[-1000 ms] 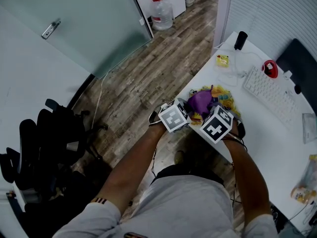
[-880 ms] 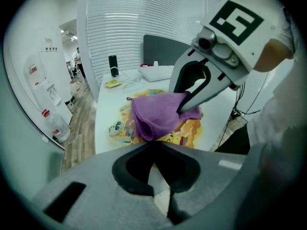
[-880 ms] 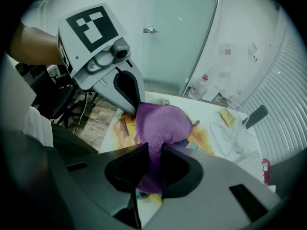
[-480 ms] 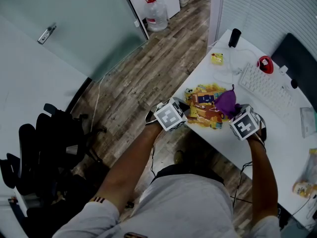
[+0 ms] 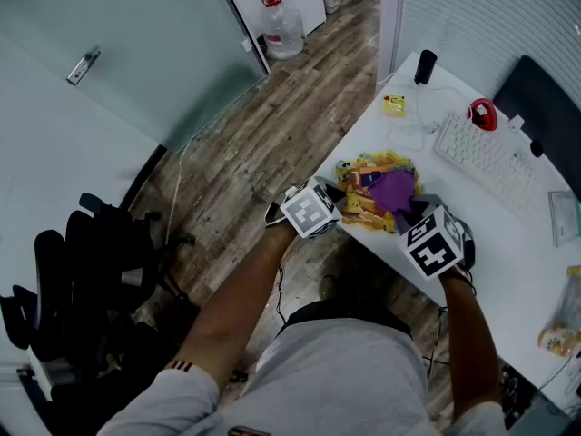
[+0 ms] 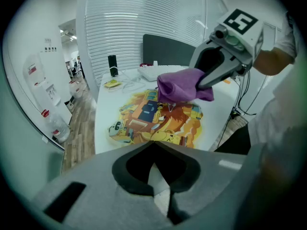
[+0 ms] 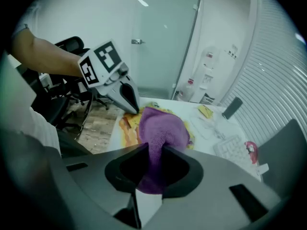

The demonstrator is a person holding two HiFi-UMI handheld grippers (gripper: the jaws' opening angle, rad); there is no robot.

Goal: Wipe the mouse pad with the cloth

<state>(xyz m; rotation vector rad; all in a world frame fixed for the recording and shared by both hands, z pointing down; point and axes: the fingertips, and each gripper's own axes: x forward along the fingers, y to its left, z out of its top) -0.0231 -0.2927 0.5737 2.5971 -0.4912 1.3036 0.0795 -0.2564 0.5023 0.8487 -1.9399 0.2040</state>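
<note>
A mouse pad [image 5: 361,205] printed in yellow and orange lies near the front-left edge of the white desk [image 5: 508,243]. My left gripper [image 5: 336,194] is shut, with its tip down on the pad's near-left edge [image 7: 128,122]. My right gripper [image 5: 406,210] is shut on a purple cloth [image 5: 392,189], which bunches out of the jaws onto the middle of the pad [image 6: 153,121]. In the right gripper view the cloth [image 7: 163,128] runs from my right gripper [image 7: 153,150] out over the pad. The left gripper view shows the cloth [image 6: 180,87] hanging from the right gripper [image 6: 204,84].
A white keyboard [image 5: 486,162], a red mouse [image 5: 481,113], a yellow packet [image 5: 393,105], a black cylinder [image 5: 424,66] and cables lie beyond the pad. A dark monitor [image 5: 549,107] stands at the far right. Black office chairs [image 5: 91,262] stand on the wood floor, left.
My right gripper has carried the cloth from the pad's left part out to its right edge and back to the middle. My left gripper has stayed on the pad's edge.
</note>
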